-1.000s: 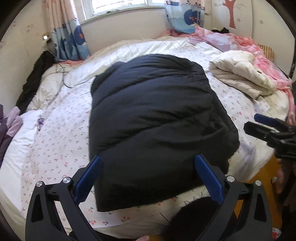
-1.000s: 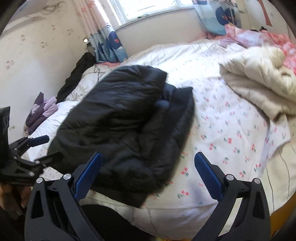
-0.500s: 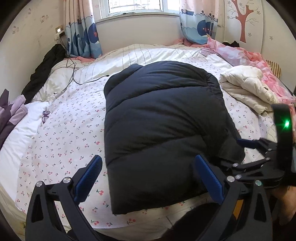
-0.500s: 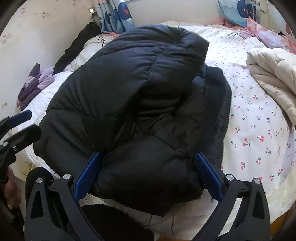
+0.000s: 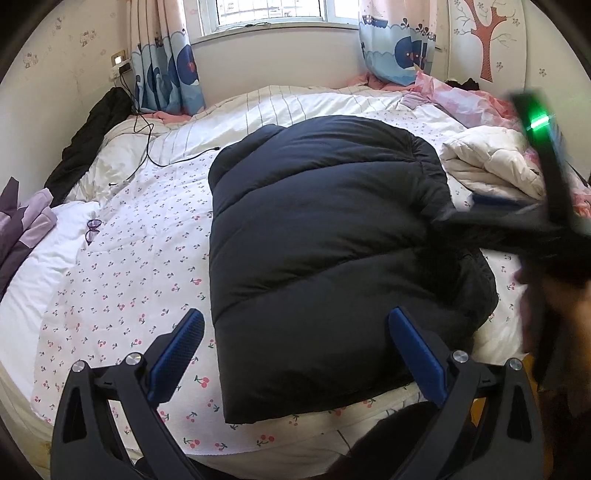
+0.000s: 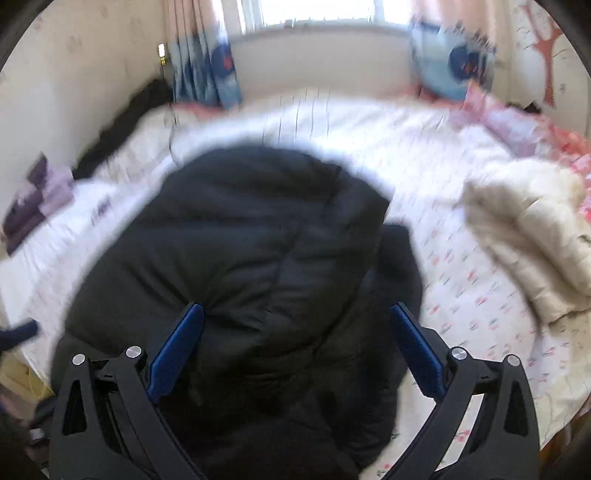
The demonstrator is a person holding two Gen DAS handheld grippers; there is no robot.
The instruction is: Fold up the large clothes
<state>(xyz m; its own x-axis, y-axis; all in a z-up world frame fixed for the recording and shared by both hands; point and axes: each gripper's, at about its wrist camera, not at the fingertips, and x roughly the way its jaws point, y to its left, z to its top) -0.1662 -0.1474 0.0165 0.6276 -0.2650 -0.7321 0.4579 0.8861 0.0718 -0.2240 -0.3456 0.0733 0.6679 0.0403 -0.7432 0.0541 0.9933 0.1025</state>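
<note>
Black puffer jacket (image 5: 332, 258) lies folded on the bed (image 5: 122, 295), near its front edge. Left hand-held gripper (image 5: 295, 347) hovers over it, fingers apart, empty. Right hand-held gripper (image 6: 295, 343) is spread wide above the jacket's bulk, blurred.

Both wrist views look from the bed's (image 5: 110, 280) foot toward the window (image 5: 266, 14), the right one nearer, sharing the black puffer jacket (image 5: 325, 258).
</note>
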